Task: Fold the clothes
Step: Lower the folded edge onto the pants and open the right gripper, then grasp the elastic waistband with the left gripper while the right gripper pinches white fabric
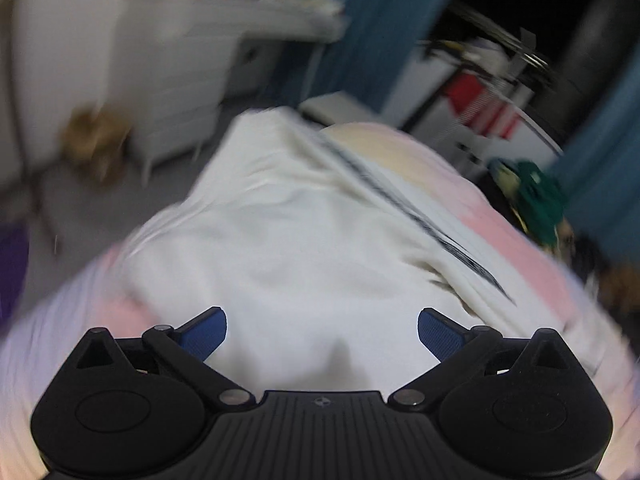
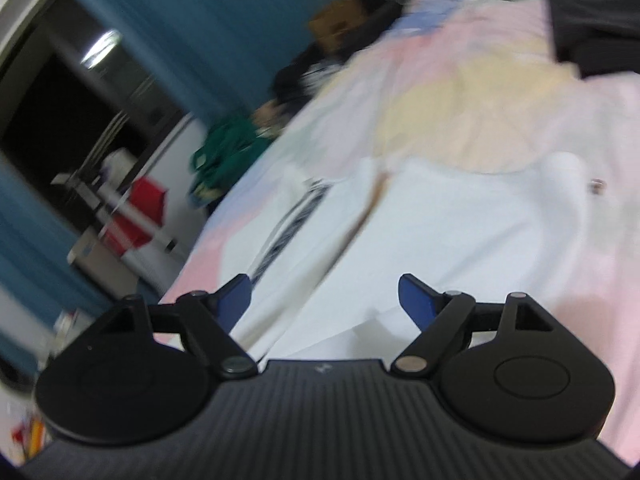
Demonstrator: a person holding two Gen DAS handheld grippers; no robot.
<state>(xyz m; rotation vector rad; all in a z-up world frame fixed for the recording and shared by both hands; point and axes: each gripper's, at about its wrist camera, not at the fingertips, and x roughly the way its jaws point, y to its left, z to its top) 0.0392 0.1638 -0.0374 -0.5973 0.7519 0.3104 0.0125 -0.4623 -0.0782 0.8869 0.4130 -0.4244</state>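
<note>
Both grippers, left gripper (image 1: 322,332) and right gripper (image 2: 325,300), gape empty over white garment (image 1: 280,216).

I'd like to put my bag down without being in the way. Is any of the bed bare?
Bare pastel bedsheet lies between the white garment and the black clothing. The bedside by the green item looks crowded.

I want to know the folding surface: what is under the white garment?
The white garment lies on a bedsheet in pastel pink, yellow and lilac patches, which shows around its edges. Whatever lies directly beneath the cloth is covered. Both grippers, left and right, are open above it.
</note>
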